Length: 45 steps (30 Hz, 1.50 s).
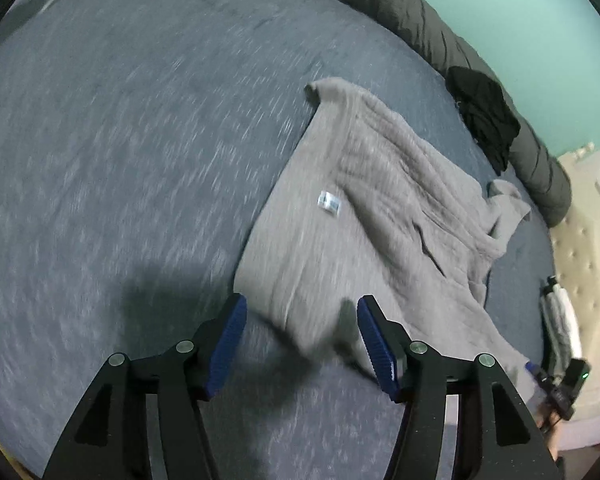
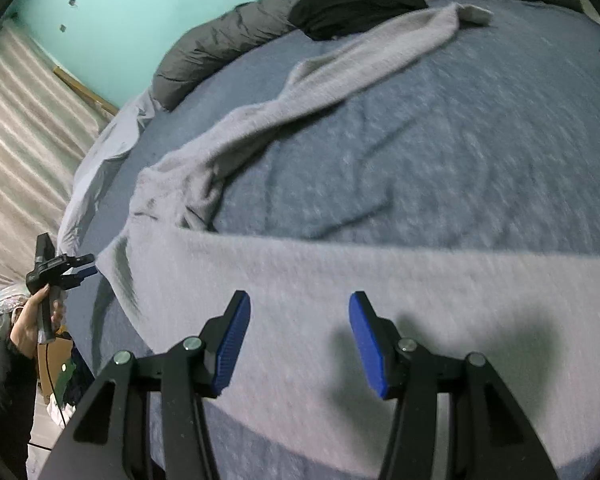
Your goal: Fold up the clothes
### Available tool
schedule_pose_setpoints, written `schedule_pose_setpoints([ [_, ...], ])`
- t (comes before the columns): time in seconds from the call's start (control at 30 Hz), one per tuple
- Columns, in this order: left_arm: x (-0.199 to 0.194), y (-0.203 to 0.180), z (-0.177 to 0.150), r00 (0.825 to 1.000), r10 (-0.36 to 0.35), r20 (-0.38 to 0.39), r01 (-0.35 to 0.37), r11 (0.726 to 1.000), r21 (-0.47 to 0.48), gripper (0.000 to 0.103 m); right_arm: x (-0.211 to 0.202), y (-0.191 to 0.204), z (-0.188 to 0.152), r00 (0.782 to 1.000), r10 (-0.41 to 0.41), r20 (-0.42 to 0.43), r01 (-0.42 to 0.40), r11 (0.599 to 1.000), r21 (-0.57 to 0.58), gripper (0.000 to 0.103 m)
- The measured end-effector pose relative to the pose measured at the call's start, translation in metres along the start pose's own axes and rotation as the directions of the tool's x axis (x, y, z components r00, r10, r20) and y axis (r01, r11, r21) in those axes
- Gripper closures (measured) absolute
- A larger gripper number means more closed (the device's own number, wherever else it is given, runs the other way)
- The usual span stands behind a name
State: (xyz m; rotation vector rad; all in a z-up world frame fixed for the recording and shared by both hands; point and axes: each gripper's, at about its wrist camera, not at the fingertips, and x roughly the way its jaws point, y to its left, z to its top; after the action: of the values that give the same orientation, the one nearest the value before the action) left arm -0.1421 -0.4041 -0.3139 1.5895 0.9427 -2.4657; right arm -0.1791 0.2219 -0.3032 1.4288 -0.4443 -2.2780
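Your left gripper (image 1: 302,334) hovers with jaws apart and empty over the near corner of the grey sweater (image 1: 364,208), which lies spread on the blue-grey bed (image 1: 120,140), one sleeve (image 2: 340,68) stretched toward a black garment (image 1: 486,118) by the dark grey rolled duvet (image 1: 412,12). Your right gripper (image 2: 300,336) likewise holds its jaws apart, empty, above the sweater's body.

Bed (image 1: 120,140) apparently open left of sweater (image 1: 340,240); bolster (image 1: 420,12) behind.
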Motion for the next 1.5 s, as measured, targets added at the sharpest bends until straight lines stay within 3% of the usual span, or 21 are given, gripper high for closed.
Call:
schedule_pose_setpoints([
  [0.27, 0.016, 0.009, -0.038, 0.998, -0.045, -0.039, 0.043, 0.998, -0.045, 0.04, -0.026, -0.025, -0.045, 0.997, -0.03, -0.075, 0.035, 0.997, 0.064, 0.046],
  [0.43, 0.029, 0.015, -0.039, 0.998, -0.05, -0.023, 0.048, 0.997, -0.063, 0.04, -0.023, -0.03, -0.066, 0.993, -0.04, -0.109, 0.052, 0.993, 0.103, 0.044],
  [0.8, 0.023, 0.022, -0.033, 0.993, -0.107, 0.045, 0.112, 0.987, -0.114, 0.041, -0.036, -0.05, -0.088, 0.99, -0.088, -0.114, 0.116, 0.954, 0.276, 0.043],
  [1.07, 0.022, 0.02, -0.037, 0.986, -0.154, 0.056, 0.16, 0.977, -0.14, 0.041, -0.037, -0.07, -0.091, 0.993, -0.083, -0.085, 0.11, 0.918, 0.381, 0.043],
  [1.23, 0.026, 0.016, -0.035, 0.988, -0.141, 0.063, 0.149, 0.98, -0.133, 0.042, -0.039, -0.082, -0.088, 0.995, -0.086, -0.052, 0.1, 0.897, 0.429, 0.043],
  [1.3, 0.029, 0.014, -0.033, 0.989, -0.133, 0.071, 0.141, 0.982, -0.128, 0.053, -0.038, -0.081, -0.086, 0.994, -0.094, -0.049, 0.106, 0.902, 0.418, 0.043],
  [1.37, 0.033, 0.01, -0.03, 0.989, -0.131, 0.073, 0.139, 0.983, -0.12, 0.076, -0.036, -0.078, -0.084, 0.994, -0.096, -0.044, 0.106, 0.911, 0.398, 0.049],
  [1.43, 0.036, 0.002, -0.028, 0.991, -0.119, 0.062, 0.125, 0.987, -0.102, 0.095, -0.037, -0.076, -0.082, 0.995, -0.096, -0.03, 0.1, 0.921, 0.376, 0.067],
  [1.5, 0.032, -0.003, -0.027, 0.993, -0.102, 0.06, 0.105, 0.992, -0.066, 0.098, -0.043, -0.077, -0.08, 0.995, -0.097, -0.003, 0.091, 0.927, 0.363, 0.09],
])
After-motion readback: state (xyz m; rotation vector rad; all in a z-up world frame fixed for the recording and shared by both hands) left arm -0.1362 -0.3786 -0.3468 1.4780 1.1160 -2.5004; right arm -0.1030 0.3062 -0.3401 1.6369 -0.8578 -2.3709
